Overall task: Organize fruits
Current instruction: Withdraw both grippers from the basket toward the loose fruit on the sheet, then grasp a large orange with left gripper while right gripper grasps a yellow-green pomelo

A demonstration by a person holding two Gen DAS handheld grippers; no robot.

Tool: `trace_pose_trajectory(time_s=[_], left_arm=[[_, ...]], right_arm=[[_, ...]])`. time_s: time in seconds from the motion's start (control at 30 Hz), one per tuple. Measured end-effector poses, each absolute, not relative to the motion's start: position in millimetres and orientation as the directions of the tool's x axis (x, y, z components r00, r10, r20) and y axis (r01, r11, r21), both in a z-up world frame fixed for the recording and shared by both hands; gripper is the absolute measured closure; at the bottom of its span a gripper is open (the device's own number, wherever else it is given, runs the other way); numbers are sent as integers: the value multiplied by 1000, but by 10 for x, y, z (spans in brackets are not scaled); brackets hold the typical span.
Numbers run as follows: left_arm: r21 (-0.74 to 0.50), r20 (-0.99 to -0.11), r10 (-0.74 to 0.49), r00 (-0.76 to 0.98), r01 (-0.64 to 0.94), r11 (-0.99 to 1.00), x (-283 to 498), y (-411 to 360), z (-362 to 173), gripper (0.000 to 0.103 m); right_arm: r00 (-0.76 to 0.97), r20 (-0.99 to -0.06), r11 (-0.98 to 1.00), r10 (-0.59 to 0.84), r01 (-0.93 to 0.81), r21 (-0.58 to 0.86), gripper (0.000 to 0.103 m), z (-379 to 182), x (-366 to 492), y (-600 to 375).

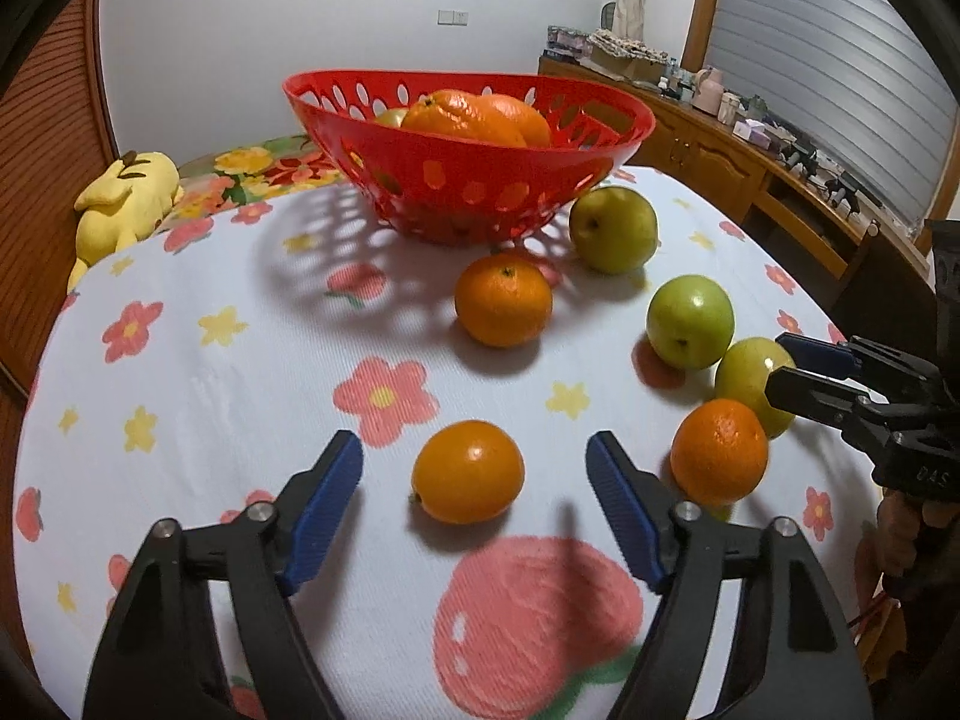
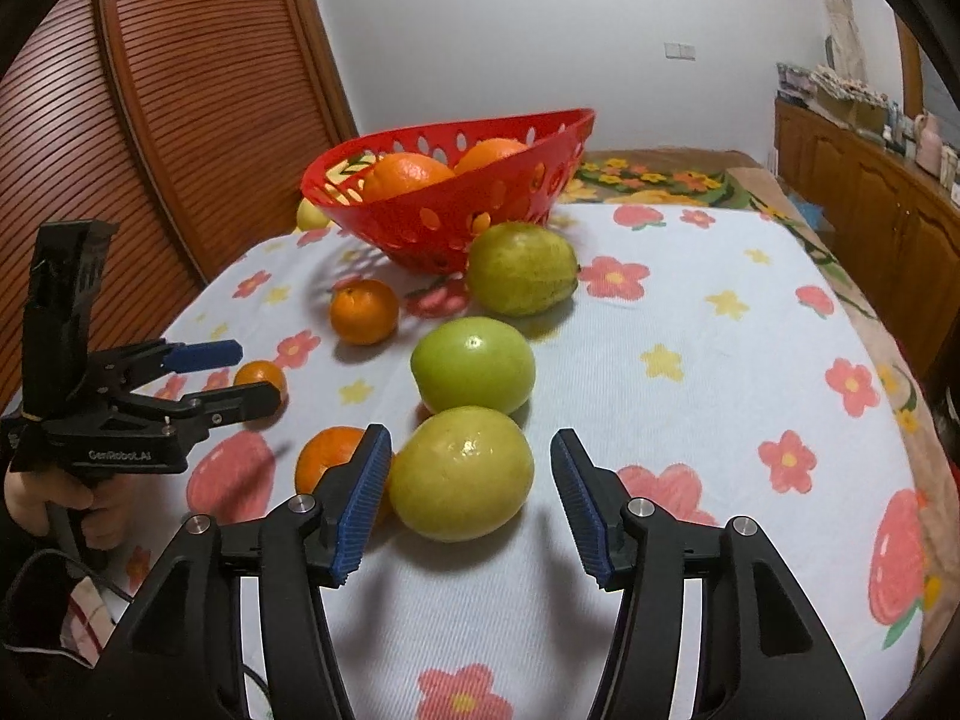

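A red perforated basket [image 1: 468, 180] with oranges inside stands at the far middle of the table; it also shows in the right wrist view [image 2: 456, 192]. My left gripper [image 1: 474, 450] is open, its jaws either side of a small orange [image 1: 467, 473]. My right gripper [image 2: 471, 459] is open around a yellow-green fruit [image 2: 462, 474], which lies on the cloth. Loose on the cloth are two more oranges [image 1: 503, 300] [image 1: 719, 451] and green fruits [image 1: 690, 321] [image 1: 612, 229]. The right gripper [image 1: 786, 366] shows at the right in the left wrist view.
A flowered white tablecloth [image 1: 210, 396] covers the table. A yellow plush toy [image 1: 120, 204] lies at the far left edge. A wooden slatted door [image 2: 180, 90] stands to the left and a wooden cabinet [image 1: 750, 168] with clutter to the right.
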State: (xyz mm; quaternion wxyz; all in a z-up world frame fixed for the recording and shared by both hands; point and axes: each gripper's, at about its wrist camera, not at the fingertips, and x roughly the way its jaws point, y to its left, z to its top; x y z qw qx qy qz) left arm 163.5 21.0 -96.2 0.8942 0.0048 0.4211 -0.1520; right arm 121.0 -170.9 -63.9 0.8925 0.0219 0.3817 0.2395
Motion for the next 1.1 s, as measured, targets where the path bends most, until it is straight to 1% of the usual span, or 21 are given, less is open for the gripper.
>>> trace_pose_trajectory(time_s=[0.07,0.13,0.43,0.47,0.5,0.57,0.6,0.67,1.1], left_arm=[[-115,-761,-261,595,271,956,1642,208,-990,33],[-118,-766,-260,588,269,956,1655,202,-1013,35],[-98,-782,-239,576,265,959,1674,186,-1069,35],[-92,-780,-237,579,268,959,1666,178,-1071,37],[-81,-779,-232,583,274,958,1656,165,-1070,47],[-73,-778,-232,584,283,956,1644,139,-1068,52],[-74,-777,-236,584,287,955,1646,133,-1064,59],[-75,-774,-239,586,290,954,1639,126,-1055,66],[-111,-747,-267,608,281,953,1500,124,-948,67]], right_arm=[[591,-671,883,447,-409,229,45,-667,1222,-1710],[587,-673,882,450,-408,234,44,-671,1229,-1704],[576,-682,881,450,-410,235,44,-712,1258,-1634],[576,-684,882,449,-409,234,44,-716,1264,-1633],[576,-686,884,445,-404,234,44,-723,1272,-1640],[569,-686,882,453,-400,251,44,-740,1284,-1665],[563,-686,879,461,-399,263,44,-748,1291,-1680],[561,-687,877,463,-402,263,43,-747,1286,-1686],[539,-686,865,489,-402,301,42,-772,1347,-1701]])
